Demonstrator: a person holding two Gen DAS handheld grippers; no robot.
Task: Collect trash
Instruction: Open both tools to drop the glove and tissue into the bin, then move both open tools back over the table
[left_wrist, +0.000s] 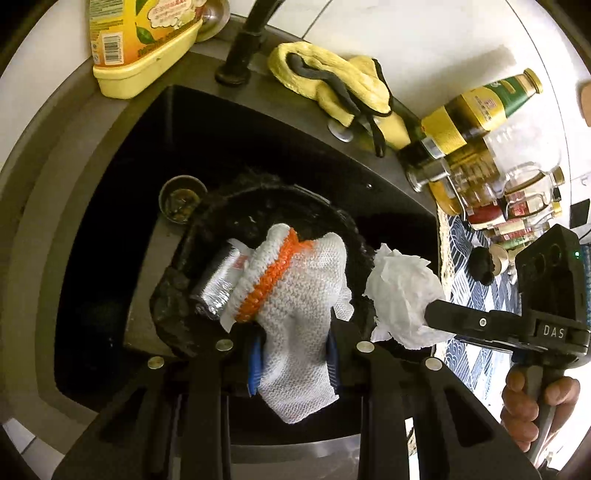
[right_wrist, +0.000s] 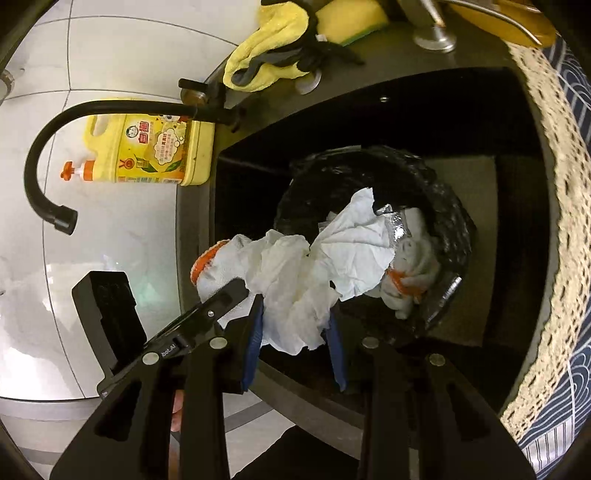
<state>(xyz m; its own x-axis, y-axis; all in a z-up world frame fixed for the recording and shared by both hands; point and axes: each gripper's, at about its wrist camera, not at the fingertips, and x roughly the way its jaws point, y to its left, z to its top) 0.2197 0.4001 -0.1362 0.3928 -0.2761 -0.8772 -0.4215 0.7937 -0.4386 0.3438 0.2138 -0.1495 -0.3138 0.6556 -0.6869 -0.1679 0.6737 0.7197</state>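
- A dark, square-sided sink basin (left_wrist: 110, 229) holds a round bin lined with a crinkled black plastic bag (right_wrist: 448, 206).
- Above the bin's rim, the left gripper (left_wrist: 294, 360) clamps a white knitted work glove with an orange cuff band (left_wrist: 295, 295).
- Beside it, the right gripper (right_wrist: 295, 338) grips a crumpled white paper tissue (right_wrist: 299, 295) over the bin's near edge.
- Inside the bin lie a silver foil wrapper (left_wrist: 218, 288) and a second white glove (right_wrist: 410, 269).
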